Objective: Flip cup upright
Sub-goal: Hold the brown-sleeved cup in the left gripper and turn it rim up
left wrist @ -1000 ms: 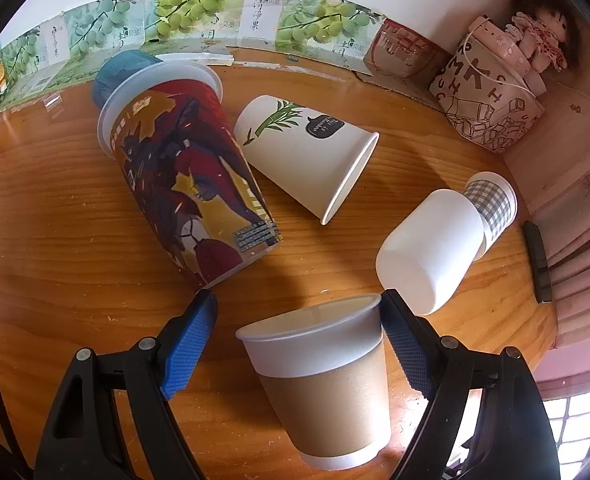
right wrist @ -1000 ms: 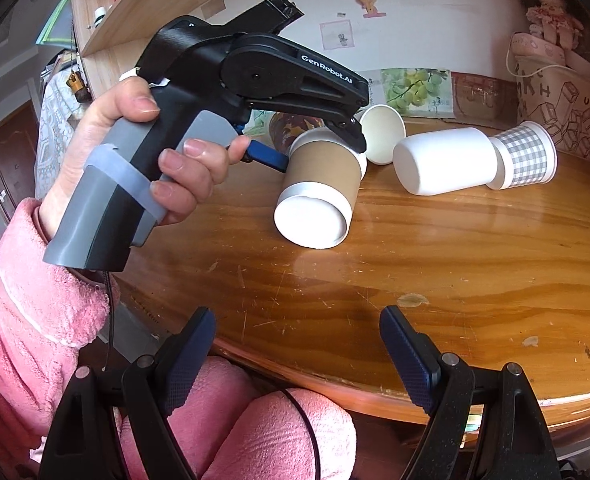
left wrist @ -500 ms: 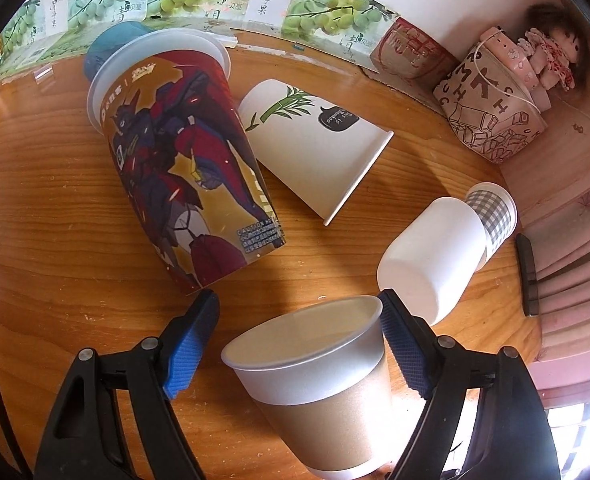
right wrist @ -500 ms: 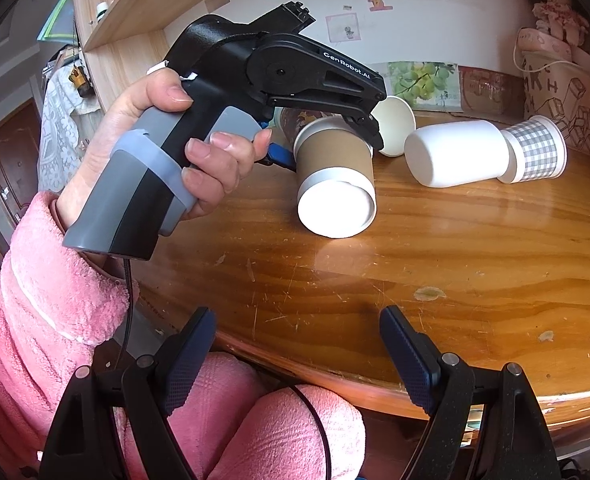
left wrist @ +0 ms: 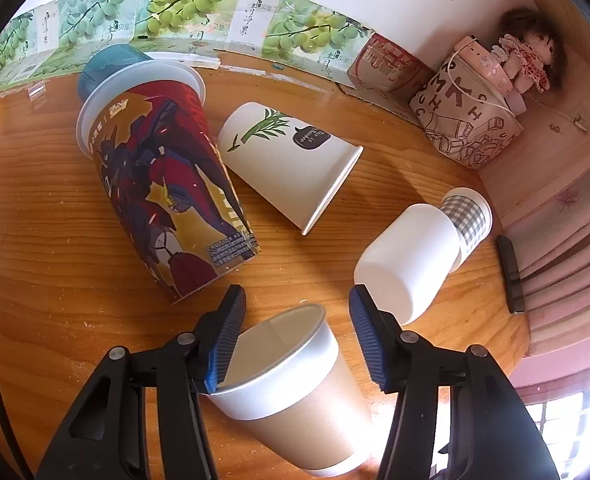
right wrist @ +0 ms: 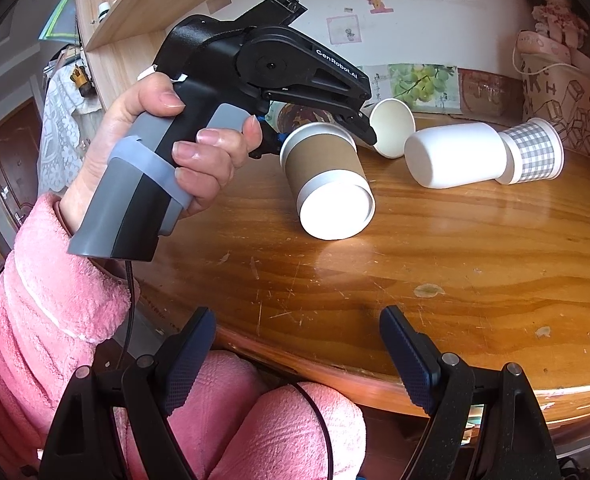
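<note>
A paper cup with a brown sleeve (left wrist: 295,392) is tilted between my left gripper's (left wrist: 295,332) blue pads, its white rim by the left pad (left wrist: 225,336) and its open mouth facing away. The jaws have narrowed on it; the right pad stands slightly off the rim. In the right wrist view the same cup (right wrist: 327,176) hangs tilted from the left gripper (right wrist: 327,130), its base just above or touching the wooden table (right wrist: 455,264). My right gripper (right wrist: 299,356) is open and empty at the table's near edge.
Other cups lie on their sides: a tall red printed cup (left wrist: 163,184), a white cup with a green leaf (left wrist: 295,164), a plain white cup (left wrist: 407,256) nested with a grey checked one (left wrist: 467,216). A patterned bag (left wrist: 467,120) and doll (left wrist: 527,56) sit at the back right.
My left gripper has narrowed around the brown-sleeved cup and lifted its rim, tilting it more toward upright. The right gripper has stayed put.
</note>
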